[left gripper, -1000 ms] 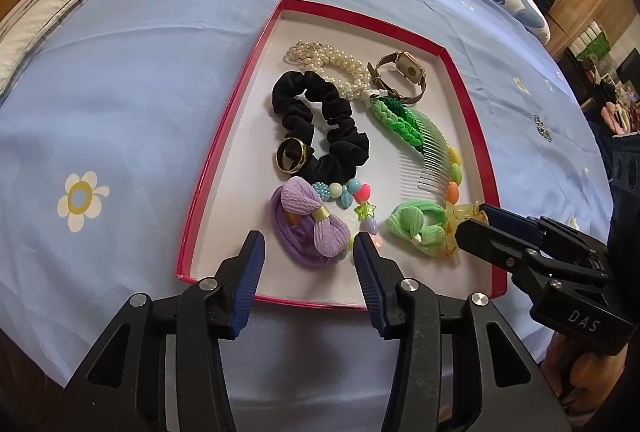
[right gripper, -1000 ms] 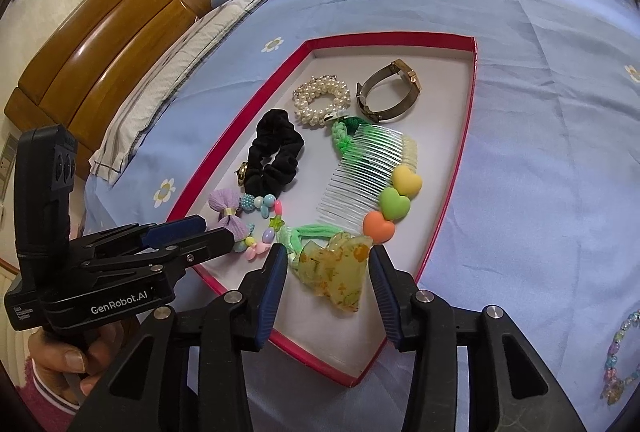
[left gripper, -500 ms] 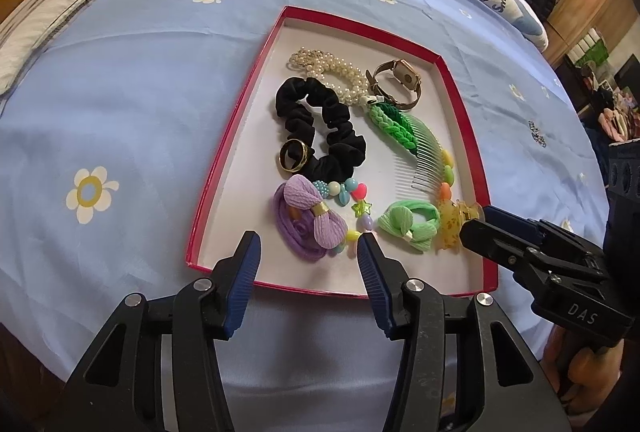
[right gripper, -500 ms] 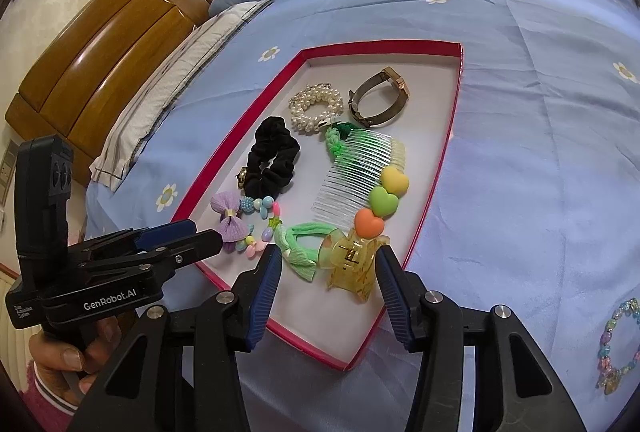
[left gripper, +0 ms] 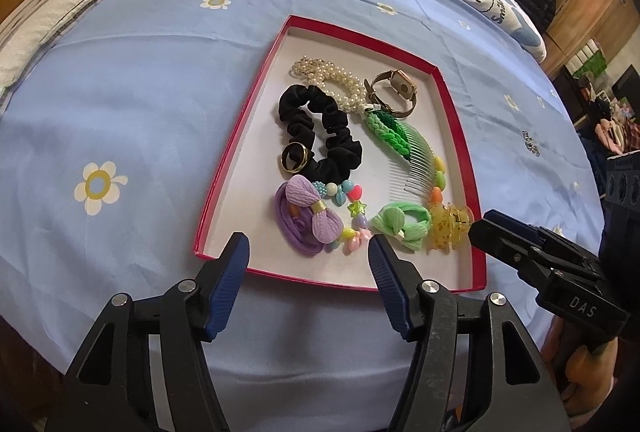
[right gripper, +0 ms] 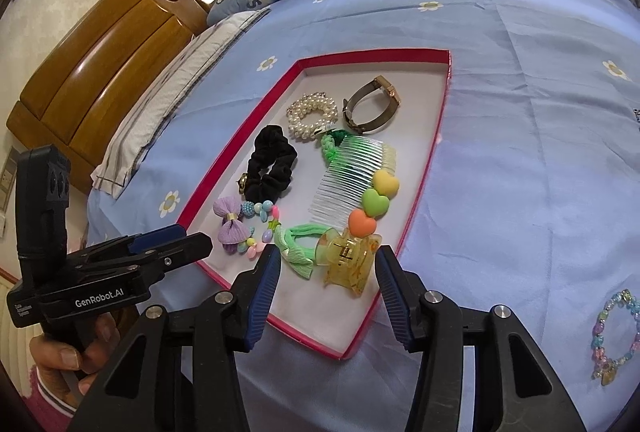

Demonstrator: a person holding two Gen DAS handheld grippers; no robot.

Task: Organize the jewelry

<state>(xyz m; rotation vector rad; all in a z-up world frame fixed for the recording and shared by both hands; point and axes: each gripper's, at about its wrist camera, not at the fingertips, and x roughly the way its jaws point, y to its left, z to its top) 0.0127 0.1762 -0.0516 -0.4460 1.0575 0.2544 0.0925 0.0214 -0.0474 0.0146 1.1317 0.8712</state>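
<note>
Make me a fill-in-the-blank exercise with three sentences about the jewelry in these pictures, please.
1. The gold ring rests against the ___ fabric scrunchie.
2. The yellow translucent plastic hair clip lies inside the shallow ___-rimmed tray.
3. The pastel beaded bracelet lies ___ that tray, on the blue bedsheet.

Missing words: black; red; outside

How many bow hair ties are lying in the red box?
2: a purple bow tie at the near left, and a green bow tie to its right, against the yellow claw clip. None seems hidden.
</note>
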